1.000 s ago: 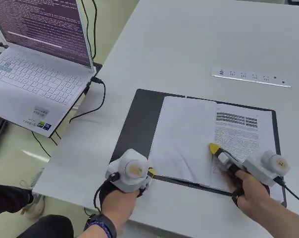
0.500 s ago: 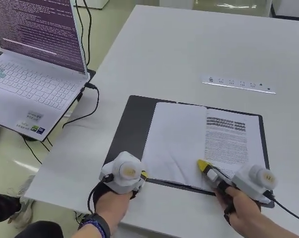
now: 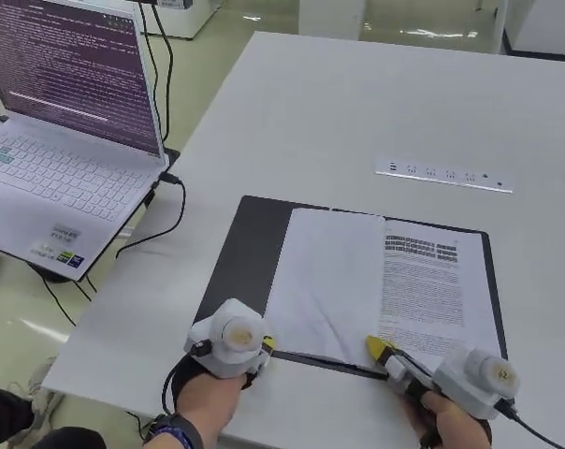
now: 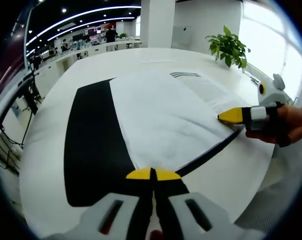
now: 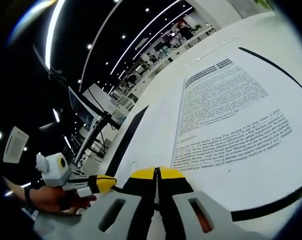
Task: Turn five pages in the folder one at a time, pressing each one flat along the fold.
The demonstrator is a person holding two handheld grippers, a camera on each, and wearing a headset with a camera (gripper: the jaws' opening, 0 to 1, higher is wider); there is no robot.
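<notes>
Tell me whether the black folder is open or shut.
Open: the folder lies spread flat, black inside cover showing, a blank page beside a printed page.

The black folder [image 3: 243, 254] lies open and flat near the front edge of the white table [image 3: 357, 103]. A blank, slightly creased page [image 3: 325, 281] covers its middle, and a printed page [image 3: 439, 292] lies flat on its right half.
</notes>
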